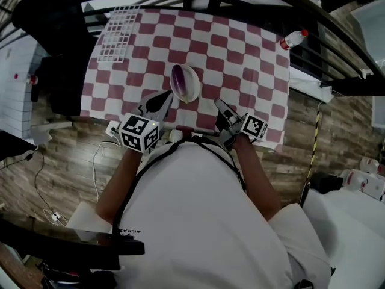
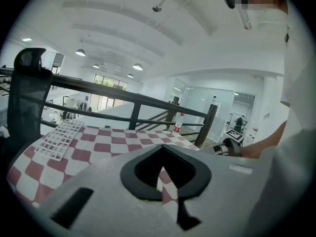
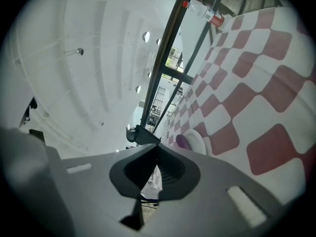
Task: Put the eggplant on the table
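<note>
A purple eggplant (image 1: 180, 79) lies in a white plate (image 1: 194, 89) in the middle of the red-and-white checkered table (image 1: 240, 53). In the right gripper view the eggplant (image 3: 181, 141) and plate (image 3: 196, 140) show small, beyond the jaws. My left gripper (image 1: 166, 97) hovers just near-left of the plate, its jaws together with nothing between them. My right gripper (image 1: 218, 103) is to the plate's near right, also shut and empty. In their own views the left gripper (image 2: 161, 147) and right gripper (image 3: 158, 145) both point over the cloth, clear of the plate.
A white grid rack (image 1: 118, 33) lies at the table's far left corner, seen too as the rack (image 2: 61, 137). A red-capped bottle (image 1: 293, 38) lies at the far right edge. A black chair (image 1: 51, 17) stands left, a dark railing (image 2: 138, 100) behind the table.
</note>
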